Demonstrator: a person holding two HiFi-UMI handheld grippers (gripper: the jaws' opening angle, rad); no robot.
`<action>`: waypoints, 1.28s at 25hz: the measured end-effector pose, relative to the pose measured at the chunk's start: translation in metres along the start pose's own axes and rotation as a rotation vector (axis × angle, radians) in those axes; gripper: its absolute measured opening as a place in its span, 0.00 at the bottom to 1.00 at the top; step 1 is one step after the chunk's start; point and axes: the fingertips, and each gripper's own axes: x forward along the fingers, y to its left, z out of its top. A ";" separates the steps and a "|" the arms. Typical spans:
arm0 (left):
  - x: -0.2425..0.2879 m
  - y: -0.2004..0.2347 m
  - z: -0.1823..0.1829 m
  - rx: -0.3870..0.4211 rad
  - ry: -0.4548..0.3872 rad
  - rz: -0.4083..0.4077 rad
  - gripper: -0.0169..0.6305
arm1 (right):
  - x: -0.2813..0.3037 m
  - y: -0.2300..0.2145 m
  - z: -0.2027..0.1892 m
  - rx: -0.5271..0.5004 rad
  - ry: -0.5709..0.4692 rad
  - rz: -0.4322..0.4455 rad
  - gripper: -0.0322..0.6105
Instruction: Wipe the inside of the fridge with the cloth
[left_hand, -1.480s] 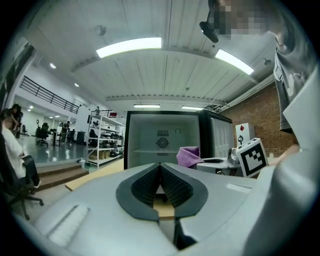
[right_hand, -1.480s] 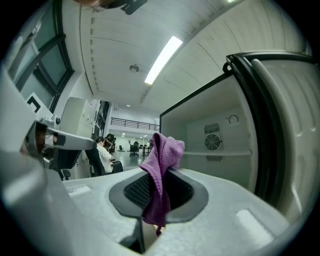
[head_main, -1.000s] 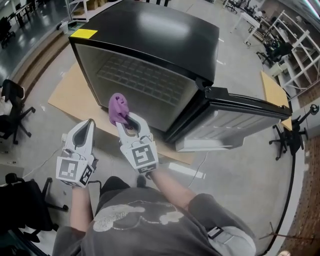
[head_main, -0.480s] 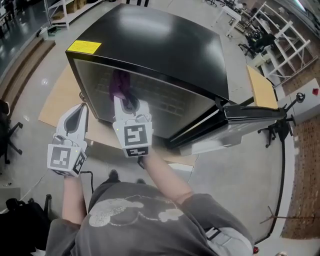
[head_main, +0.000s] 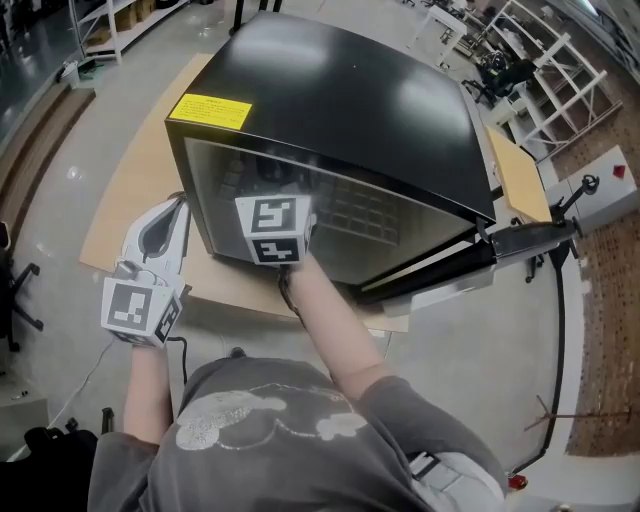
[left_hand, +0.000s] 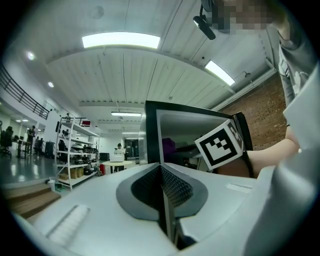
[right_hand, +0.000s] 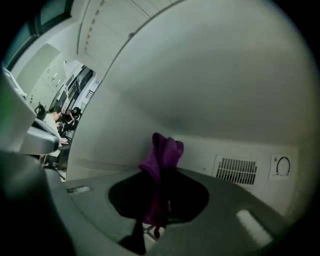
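Inside the fridge, near its back wall: my right hand-held gripper is clamped on the purple cloth, bunched end leading, likely so fabric meets the wall first. Left hand-held gripper closed, empty, parked outside the opening, presumably clear of the wiping arm.

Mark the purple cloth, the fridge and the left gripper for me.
purple cloth (right_hand: 163, 156), right gripper view, on the bunched top sticking up past the jaws.
fridge (head_main: 350, 95), head view, on its black top panel.
left gripper (head_main: 176, 212), head view, at its closed tips, outside the fridge.
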 end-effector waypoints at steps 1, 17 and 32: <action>0.001 0.001 -0.001 0.000 0.001 -0.011 0.05 | 0.006 -0.001 -0.003 -0.003 0.015 -0.006 0.11; 0.005 0.001 -0.015 -0.026 0.010 -0.050 0.05 | -0.018 0.051 0.007 0.007 -0.042 0.192 0.11; -0.010 -0.022 -0.023 -0.041 0.059 0.050 0.05 | -0.084 0.082 0.015 0.073 -0.097 0.413 0.12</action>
